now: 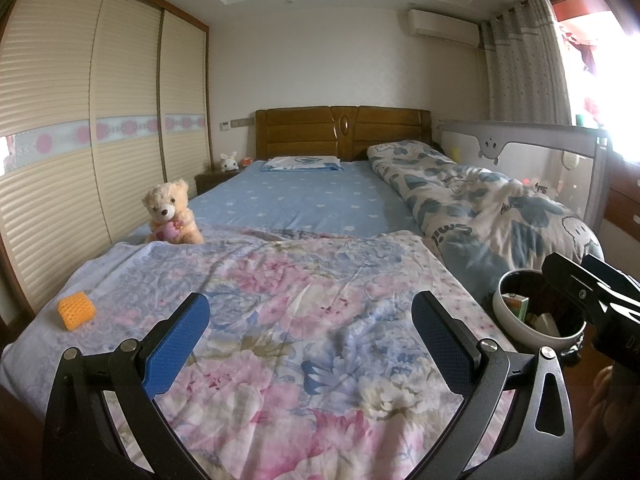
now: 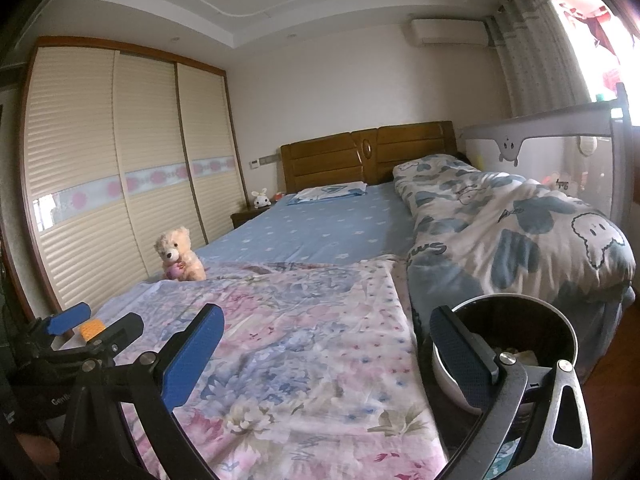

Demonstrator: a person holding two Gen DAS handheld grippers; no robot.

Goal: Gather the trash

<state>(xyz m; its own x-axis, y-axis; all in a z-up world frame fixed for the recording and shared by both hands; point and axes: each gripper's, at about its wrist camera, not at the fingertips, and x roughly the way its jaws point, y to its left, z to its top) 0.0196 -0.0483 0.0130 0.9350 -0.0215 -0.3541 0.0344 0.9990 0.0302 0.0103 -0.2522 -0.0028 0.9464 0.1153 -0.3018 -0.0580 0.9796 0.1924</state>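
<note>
We hold both grippers level over the bed (image 1: 304, 208), jaws spread, empty: left gripper (image 1: 310, 334), right gripper (image 2: 326, 354) beside trash bin (image 2: 560, 322).

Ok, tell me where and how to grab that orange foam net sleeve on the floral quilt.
Grip the orange foam net sleeve across its curved sides at mid-length, coming from above with the open left gripper. It lies on its side on the floral quilt, so the soft mesh should squash between the pads.

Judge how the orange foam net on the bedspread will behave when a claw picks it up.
The orange foam net looks like open mesh, so probably very light and squashy under the pads. Its rolled tube shape may roll if nudged. On the soft floral bedspread, it may sink slightly.
</note>
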